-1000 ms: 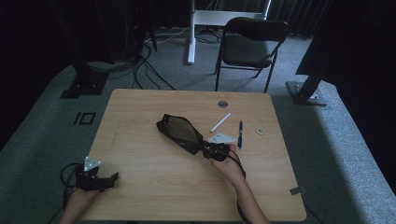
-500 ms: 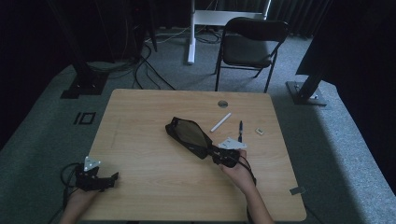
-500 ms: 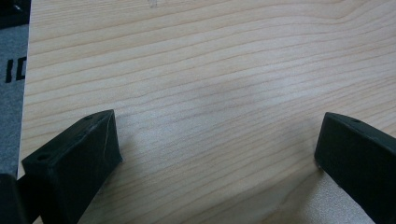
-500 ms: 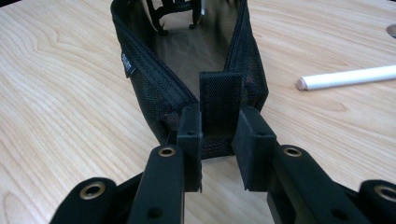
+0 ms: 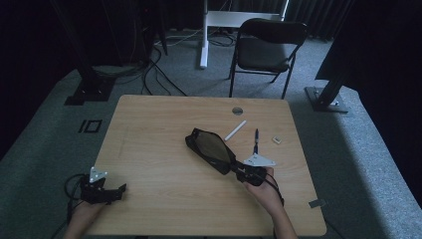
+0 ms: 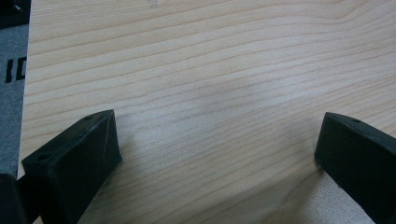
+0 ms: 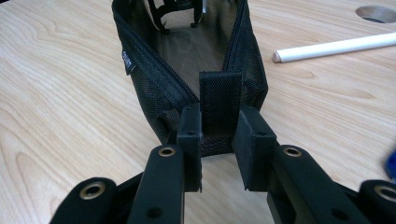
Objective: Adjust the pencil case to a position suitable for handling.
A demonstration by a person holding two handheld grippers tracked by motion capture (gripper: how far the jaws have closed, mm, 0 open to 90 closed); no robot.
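A black mesh pouch (image 5: 211,149) lies open on the wooden table (image 5: 149,139), its zipper parted. My right gripper (image 5: 238,170) is at its near right end, shut on the pouch's fabric end tab (image 7: 220,98). In the right gripper view the jaws (image 7: 219,135) pinch that tab from both sides, and the open pouch (image 7: 187,51) stretches away from them. My left gripper (image 5: 117,190) rests at the table's front left corner. Its jaws (image 6: 217,144) stand wide apart over bare wood.
A white stick (image 5: 235,130) (image 7: 336,46), a blue pen (image 5: 256,140) and a small white block (image 5: 276,140) lie right of the pouch. A round cable hole (image 5: 237,110) sits near the far edge. A black chair (image 5: 266,47) stands beyond the table.
My right gripper has slid to the right and slightly nearer, dragging the pouch along by its tab. The left gripper has stayed where it was.
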